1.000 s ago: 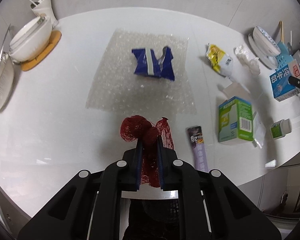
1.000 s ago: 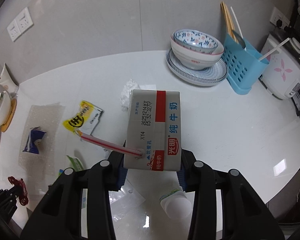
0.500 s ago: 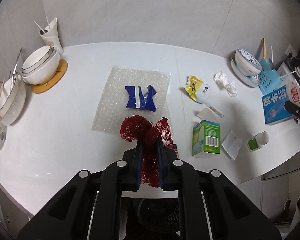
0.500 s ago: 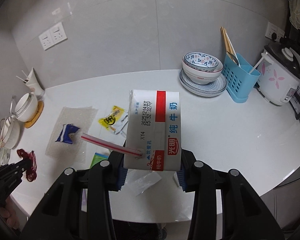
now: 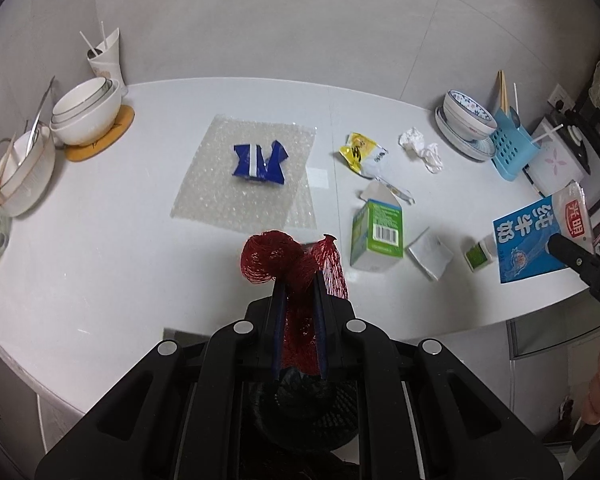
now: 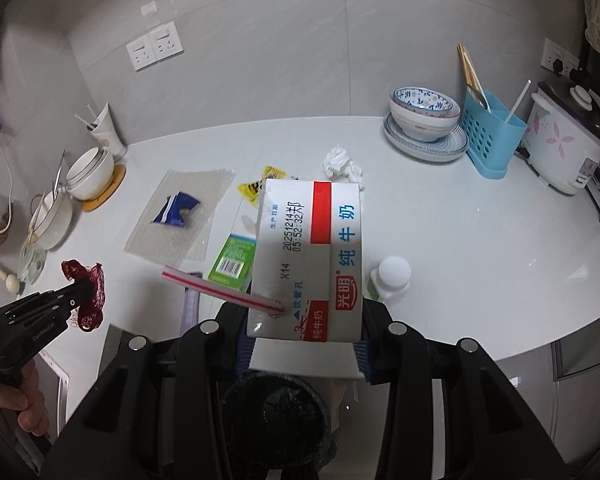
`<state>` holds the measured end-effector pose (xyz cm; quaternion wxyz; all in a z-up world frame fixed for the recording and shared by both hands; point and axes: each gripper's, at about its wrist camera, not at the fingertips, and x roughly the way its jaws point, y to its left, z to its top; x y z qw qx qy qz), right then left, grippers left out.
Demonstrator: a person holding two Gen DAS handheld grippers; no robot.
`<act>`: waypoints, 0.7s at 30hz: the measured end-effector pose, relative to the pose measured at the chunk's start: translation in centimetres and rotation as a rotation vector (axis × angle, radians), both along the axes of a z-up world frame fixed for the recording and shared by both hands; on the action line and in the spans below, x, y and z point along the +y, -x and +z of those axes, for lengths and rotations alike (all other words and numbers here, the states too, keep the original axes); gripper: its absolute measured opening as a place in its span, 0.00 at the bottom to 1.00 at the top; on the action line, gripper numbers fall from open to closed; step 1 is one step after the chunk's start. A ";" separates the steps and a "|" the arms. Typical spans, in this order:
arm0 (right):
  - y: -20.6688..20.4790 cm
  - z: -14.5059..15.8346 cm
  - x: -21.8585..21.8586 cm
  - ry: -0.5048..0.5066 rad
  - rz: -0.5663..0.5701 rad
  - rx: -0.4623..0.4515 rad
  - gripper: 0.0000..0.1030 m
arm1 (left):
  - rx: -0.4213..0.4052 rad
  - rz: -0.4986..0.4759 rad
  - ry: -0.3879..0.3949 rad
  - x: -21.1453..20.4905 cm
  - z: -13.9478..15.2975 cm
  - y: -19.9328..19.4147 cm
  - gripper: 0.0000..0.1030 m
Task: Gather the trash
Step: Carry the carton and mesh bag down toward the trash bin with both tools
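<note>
Left tool [image 5: 298, 280] clamped on red net [image 5: 292, 256], right tool [image 6: 304, 332] clamped on milk carton [image 6: 312, 256], both above bin [image 6: 276, 416] off the tabletop [image 5: 100, 240]; clinging net or straw [image 6: 220, 290] could miss it.

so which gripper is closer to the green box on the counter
Right, as far as these views show. The right gripper, shut on the milk carton, hangs just above and right of the green box. The left gripper, holding the red mesh net, sits off to the box's left.
</note>
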<state>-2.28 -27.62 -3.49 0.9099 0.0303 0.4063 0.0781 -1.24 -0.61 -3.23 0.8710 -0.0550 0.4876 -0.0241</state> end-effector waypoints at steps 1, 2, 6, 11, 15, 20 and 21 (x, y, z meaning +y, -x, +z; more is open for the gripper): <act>0.4 -0.2 0.0 -0.001 0.005 0.005 0.37 | 0.001 -0.001 0.002 -0.1 -0.2 0.4 0.11; 0.9 -0.5 0.1 -0.002 0.010 0.009 0.37 | 0.002 -0.002 0.003 -0.3 -0.4 0.9 0.11; 2.7 -1.9 0.3 0.012 0.034 0.032 0.37 | 0.015 -0.005 0.007 -0.8 -1.6 2.7 0.11; 4.5 -4.3 0.6 0.035 0.059 0.063 0.37 | 0.043 -0.012 0.011 -1.6 -3.9 4.7 0.11; 6.1 -6.5 1.2 0.041 0.102 0.087 0.37 | 0.066 -0.009 0.032 -2.0 -5.9 6.0 0.11; 7.8 -9.6 1.8 0.049 0.137 0.121 0.37 | 0.077 -0.023 0.041 -2.9 -8.5 7.6 0.11; 8.0 -10.2 1.8 0.047 0.142 0.129 0.37 | 0.082 -0.024 0.038 -3.0 -8.9 7.7 0.11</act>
